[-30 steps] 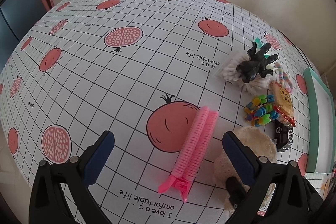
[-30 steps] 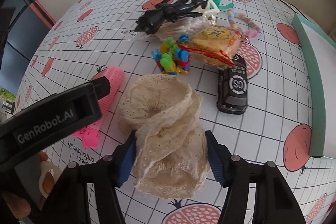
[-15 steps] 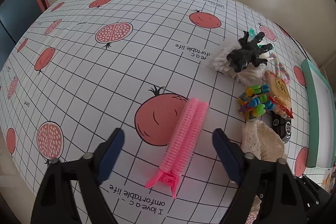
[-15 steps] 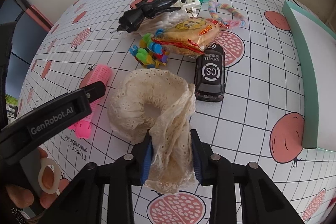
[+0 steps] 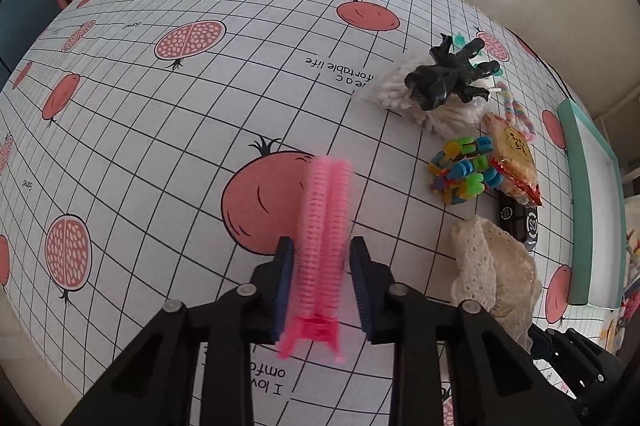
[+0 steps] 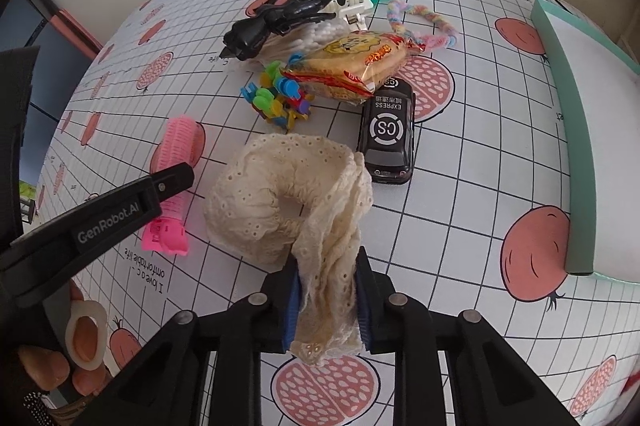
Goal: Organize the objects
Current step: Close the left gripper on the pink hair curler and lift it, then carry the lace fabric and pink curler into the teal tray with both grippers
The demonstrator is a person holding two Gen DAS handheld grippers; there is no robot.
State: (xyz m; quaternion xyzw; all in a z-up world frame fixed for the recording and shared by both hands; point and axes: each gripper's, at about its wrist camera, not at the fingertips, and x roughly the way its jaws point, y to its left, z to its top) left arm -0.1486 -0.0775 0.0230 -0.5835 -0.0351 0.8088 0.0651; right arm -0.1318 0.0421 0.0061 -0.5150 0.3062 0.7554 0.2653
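Observation:
A pink hair roller clip (image 5: 326, 194) lies lengthwise on the pomegranate-print tablecloth (image 5: 160, 130). My left gripper (image 5: 322, 266) is closing on it, its blue pads against the roller's sides near the clip end. In the right wrist view the same roller (image 6: 180, 142) shows under the left gripper (image 6: 176, 182). A cream lace scrunchie (image 6: 276, 186) rests on the cloth beside it. My right gripper (image 6: 326, 266) is closing on it, with one bunched fold pinched between its pads. The left wrist view shows the scrunchie (image 5: 496, 266) at the right.
Beyond the scrunchie lie a black toy car (image 6: 388, 130), a snack packet (image 6: 352, 66), several coloured plastic pieces (image 6: 276, 102), a black claw clip (image 6: 280, 18) on a bag of cotton swabs, and a pastel braided tie (image 6: 420, 22). A teal-rimmed tray (image 6: 568, 146) stands right. A hand (image 6: 48, 366) holds the left gripper.
The left jaws have come together from wide open onto the pink roller. The right jaws have narrowed onto the scrunchie's fold, which now stands bunched up between them.

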